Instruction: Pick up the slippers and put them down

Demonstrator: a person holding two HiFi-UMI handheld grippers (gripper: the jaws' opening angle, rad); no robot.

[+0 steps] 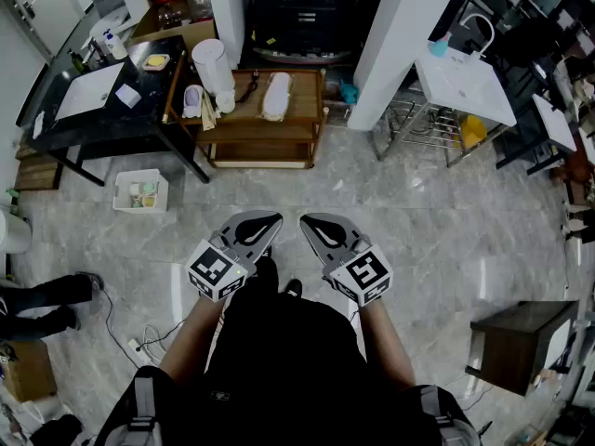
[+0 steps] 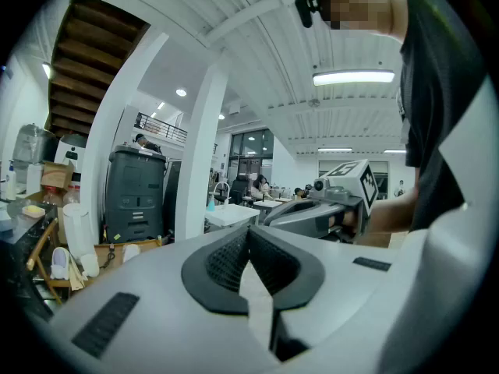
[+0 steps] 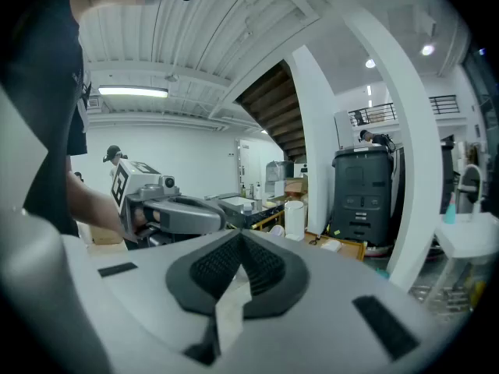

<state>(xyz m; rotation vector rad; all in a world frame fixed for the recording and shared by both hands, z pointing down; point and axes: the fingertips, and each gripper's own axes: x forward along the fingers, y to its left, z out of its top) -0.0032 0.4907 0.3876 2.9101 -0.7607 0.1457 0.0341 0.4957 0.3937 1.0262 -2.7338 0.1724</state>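
Two pale slippers lie on a low wooden table ahead of me: a white one near its middle and a smaller white and lilac one at its left end. The left gripper view also shows the white slipper and the lilac one. I hold both grippers side by side at waist height, well short of the table. My left gripper is shut and empty. Beside it, my right gripper is shut with nothing in it.
A white cylindrical bin stands on the table's left part. A black table with a white basin is at left, with a white box on the floor. A white pillar, a sink on a metal rack and a dark cabinet stand at right.
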